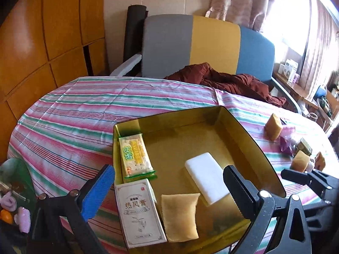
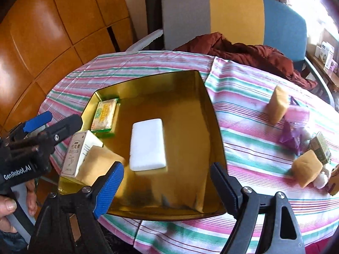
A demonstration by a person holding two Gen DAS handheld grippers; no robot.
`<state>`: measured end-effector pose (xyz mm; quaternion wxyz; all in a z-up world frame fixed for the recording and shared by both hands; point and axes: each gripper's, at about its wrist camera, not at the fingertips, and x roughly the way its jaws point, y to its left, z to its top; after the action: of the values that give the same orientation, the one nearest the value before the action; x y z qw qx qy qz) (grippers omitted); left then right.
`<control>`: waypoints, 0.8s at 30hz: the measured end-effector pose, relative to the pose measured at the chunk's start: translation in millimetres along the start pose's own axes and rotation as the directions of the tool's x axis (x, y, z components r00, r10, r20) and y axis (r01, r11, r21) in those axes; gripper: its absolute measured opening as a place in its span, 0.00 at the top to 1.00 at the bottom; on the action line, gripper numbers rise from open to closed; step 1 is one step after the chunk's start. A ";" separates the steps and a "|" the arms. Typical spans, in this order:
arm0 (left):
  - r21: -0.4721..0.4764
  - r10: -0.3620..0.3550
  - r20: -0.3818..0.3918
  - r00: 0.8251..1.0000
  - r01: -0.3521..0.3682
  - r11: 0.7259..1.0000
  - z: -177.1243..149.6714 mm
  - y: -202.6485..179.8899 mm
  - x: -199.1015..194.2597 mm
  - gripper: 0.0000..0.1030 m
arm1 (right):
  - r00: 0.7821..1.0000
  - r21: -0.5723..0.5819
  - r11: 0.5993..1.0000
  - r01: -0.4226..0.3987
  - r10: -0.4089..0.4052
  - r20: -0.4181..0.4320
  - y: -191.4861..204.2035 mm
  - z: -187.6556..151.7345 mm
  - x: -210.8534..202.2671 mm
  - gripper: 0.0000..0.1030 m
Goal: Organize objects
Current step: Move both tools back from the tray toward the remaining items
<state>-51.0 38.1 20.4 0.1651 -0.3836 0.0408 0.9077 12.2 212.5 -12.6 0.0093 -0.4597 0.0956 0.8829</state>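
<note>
A gold tray (image 1: 250, 139) on the striped tablecloth holds a green cracker packet (image 1: 135, 155), a white printed box (image 1: 141, 213), a tan pouch (image 1: 180, 218) and a white block (image 1: 206, 181). My left gripper (image 1: 169, 184) hangs open and wide over the tray's near left corner, above the box and pouch, with its pads touching nothing. In the right wrist view, my right gripper (image 2: 167, 186) stands open above the tray's (image 2: 214, 114) near edge. The white block (image 2: 148, 144) lies just ahead of it, apart from the pads. The left gripper (image 2: 61, 117) shows at the left.
Loose on the cloth to the right lie two tan pouches (image 2: 277, 103) (image 2: 307, 167), a purple wrapper (image 2: 291, 137), a pink roll (image 2: 297, 112) and a small green box (image 2: 321, 146). A chair (image 2: 233, 14) with a rust-red cloth (image 2: 243, 53) stands behind the table. Wooden cabinets (image 2: 53, 31) are at the left.
</note>
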 end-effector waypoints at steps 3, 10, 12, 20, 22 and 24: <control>0.019 -0.010 -0.010 1.000 0.010 1.000 -1.9 -6.9 2.2 0.00 | 1.000 0.009 1.000 0.022 -0.022 0.008 -7.2 -1.8 -1.2 0.17; 0.035 -0.096 -0.040 0.995 0.097 0.995 -2.5 -21.2 5.7 0.00 | 0.998 0.057 0.997 0.058 -0.059 0.018 -33.7 -5.8 -6.1 0.17; 0.034 -0.125 -0.052 0.991 0.127 0.991 -2.8 -25.2 7.3 0.00 | 0.997 0.077 0.995 0.070 -0.072 0.019 -43.7 -7.0 -8.2 0.17; -0.001 -0.162 -0.120 0.979 0.163 0.987 -2.5 -33.9 21.2 0.00 | 0.988 0.170 0.974 0.148 -0.153 0.019 -99.2 -13.3 -21.5 0.17; 0.008 -0.176 -0.129 0.976 0.179 0.984 -0.9 -37.4 22.9 0.00 | 0.983 0.204 0.963 0.178 -0.184 0.013 -118.9 -15.4 -27.0 0.17; 0.020 -0.192 -0.137 0.972 0.196 0.980 0.2 -42.0 24.1 0.00 | 0.977 0.230 0.951 0.206 -0.214 0.008 -135.8 -17.7 -32.4 0.17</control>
<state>-52.9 84.2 5.6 0.2564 -0.4430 0.0292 0.8586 59.4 344.9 -18.0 0.1573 -0.4485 0.1465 0.8675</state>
